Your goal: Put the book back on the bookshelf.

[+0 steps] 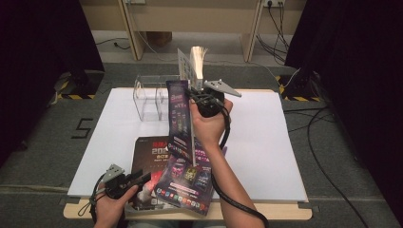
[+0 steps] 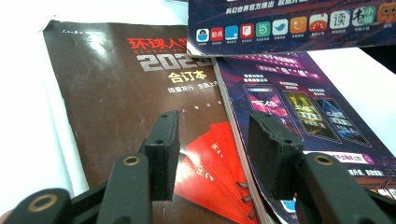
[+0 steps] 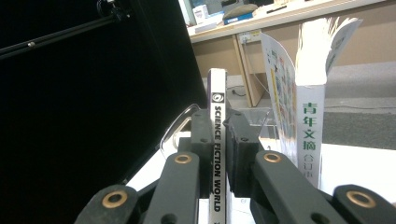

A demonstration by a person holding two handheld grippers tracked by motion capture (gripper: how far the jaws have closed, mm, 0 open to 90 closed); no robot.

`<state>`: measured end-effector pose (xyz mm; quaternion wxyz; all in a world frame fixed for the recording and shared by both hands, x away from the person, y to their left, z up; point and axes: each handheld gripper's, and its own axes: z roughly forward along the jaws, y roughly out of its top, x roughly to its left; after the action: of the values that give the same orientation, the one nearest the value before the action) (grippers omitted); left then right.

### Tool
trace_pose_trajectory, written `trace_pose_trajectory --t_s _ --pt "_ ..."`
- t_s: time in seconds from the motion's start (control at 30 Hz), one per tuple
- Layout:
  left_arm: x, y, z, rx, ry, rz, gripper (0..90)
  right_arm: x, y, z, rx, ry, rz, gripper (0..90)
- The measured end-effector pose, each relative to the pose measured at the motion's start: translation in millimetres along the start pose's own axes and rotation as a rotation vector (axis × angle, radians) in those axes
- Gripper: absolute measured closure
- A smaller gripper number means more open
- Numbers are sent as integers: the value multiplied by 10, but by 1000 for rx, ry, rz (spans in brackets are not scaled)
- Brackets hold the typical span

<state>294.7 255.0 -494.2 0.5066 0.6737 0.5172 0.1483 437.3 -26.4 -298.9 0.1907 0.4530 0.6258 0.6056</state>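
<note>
Magazine stands upright, pinched at its spine by your right gripper, ready for the clear rack; your left gripper hangs spread over the stack.

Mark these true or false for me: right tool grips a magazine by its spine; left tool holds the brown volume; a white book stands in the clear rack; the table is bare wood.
1. The right tool is shut on the Science Fiction World magazine at its spine: true.
2. The left tool holds the brown 2023 volume: false, its jaws hover open above it.
3. A white book stands upright by the clear acrylic rack: true.
4. The table is bare wood: false, a white sheet covers it.
</note>
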Motion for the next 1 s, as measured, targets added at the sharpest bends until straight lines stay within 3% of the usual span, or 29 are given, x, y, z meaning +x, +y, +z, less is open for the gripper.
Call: trace_pose_trajectory --t_s 1.0 --pt "8 -6 4 8 -7 0 536 43 251 373 -51 -21 -21 837"
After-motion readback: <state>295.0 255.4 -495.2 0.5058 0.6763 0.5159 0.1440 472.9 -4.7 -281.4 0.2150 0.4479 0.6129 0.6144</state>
